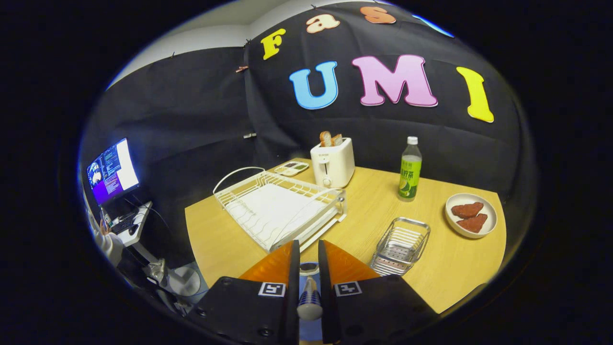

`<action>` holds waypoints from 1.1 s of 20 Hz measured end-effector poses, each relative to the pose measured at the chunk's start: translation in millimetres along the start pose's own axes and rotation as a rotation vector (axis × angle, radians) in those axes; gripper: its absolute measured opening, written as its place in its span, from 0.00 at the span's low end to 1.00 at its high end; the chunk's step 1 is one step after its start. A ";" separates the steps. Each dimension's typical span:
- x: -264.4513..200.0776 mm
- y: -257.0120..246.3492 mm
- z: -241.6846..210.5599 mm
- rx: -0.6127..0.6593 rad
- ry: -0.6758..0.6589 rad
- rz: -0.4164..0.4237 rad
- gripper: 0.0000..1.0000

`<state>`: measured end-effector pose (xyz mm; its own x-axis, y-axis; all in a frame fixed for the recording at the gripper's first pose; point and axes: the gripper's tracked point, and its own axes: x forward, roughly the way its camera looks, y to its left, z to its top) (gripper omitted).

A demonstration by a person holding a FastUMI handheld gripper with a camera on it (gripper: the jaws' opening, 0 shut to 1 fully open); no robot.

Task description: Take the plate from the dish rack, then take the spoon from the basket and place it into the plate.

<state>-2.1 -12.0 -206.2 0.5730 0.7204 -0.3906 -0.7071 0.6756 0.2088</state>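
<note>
Your claw (309, 254) is nearly closed, and its two fingers pinch the handle of a spoon (309, 299), which stands between them with its white and blue-striped handle end nearest you. Below the gap between the fingers you can see a light blue plate (309, 268) with a pale rim; whether the spoon's bowl touches it you cannot tell.

Just ahead of the fingers, slightly to the left, the white wire dish rack (280, 208) sits on the wooden counter (368, 211), with no dishes in its slots. Ahead and to the right is the small metal wire basket (401, 245), with nothing in it.

Further right lies a white plate (471, 215) carrying two reddish-brown pieces of food. Beyond the basket a green drink bottle (410, 168) with a white cap stands upright. Behind the rack a white toaster (332, 163) holds two slices of bread, and a small flat white device (292, 168) lies just beside it.

Off the counter to the far left, a lit monitor (112, 171) stands on a desk.
</note>
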 end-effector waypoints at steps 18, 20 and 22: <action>10.3 -11.5 -75.1 0.036 0.178 -0.028 0.23; 9.4 -16.4 -71.5 0.071 0.180 -0.057 0.38; 5.6 -16.6 -62.3 0.119 0.170 -0.071 0.69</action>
<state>-13.0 -29.0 -267.8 0.5342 0.6405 -0.5517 -0.6078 0.7446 0.2759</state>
